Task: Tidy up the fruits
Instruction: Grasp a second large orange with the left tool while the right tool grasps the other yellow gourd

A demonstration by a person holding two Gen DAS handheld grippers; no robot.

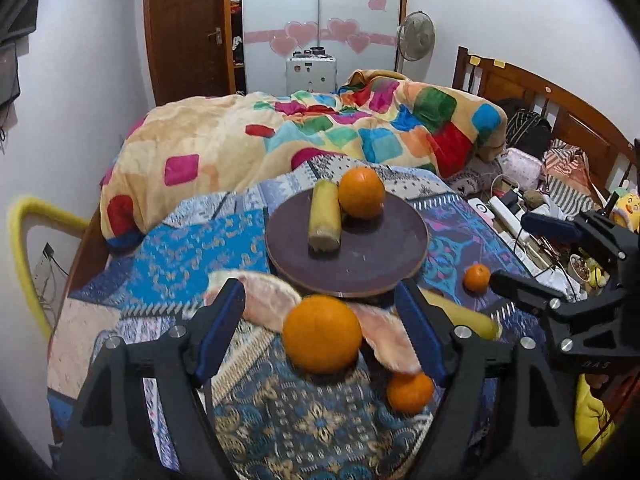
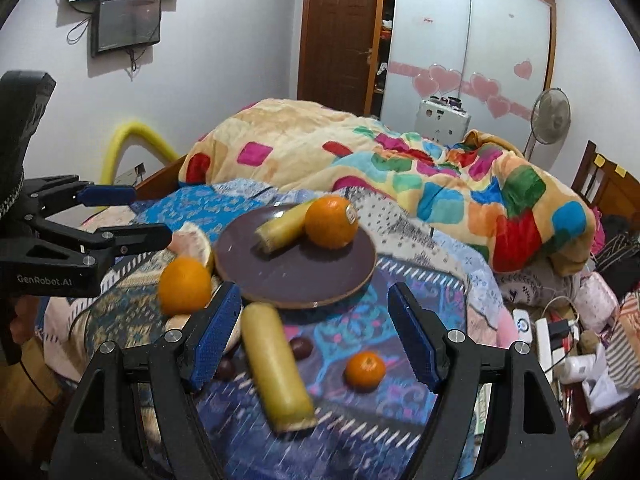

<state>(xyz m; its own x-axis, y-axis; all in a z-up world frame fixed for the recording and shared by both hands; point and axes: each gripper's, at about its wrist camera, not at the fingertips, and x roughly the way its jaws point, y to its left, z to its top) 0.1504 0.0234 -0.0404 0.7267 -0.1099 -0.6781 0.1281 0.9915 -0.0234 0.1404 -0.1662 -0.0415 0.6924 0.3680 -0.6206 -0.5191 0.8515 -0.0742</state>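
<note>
A dark round plate (image 1: 352,264) (image 2: 304,272) lies on the patterned bedspread and holds an orange (image 1: 361,192) (image 2: 331,222) and a yellow sugarcane piece (image 1: 324,216) (image 2: 282,226). My left gripper (image 1: 324,332) is open around a large orange (image 1: 322,334) (image 2: 185,286) in front of the plate, without touching it. Pomelo slices (image 1: 268,300) lie beside it. My right gripper (image 2: 316,340) is open over a second yellow piece (image 2: 278,364) (image 1: 460,314). Small mandarins (image 2: 365,370) (image 1: 410,392) and two dark passion fruits (image 2: 301,347) lie nearby.
A colourful quilt (image 1: 280,136) is heaped behind the plate. Chargers, cables and toys (image 1: 516,208) crowd the right side by the wooden headboard (image 1: 560,104). A yellow padded rail (image 1: 24,232) stands at the left bed edge.
</note>
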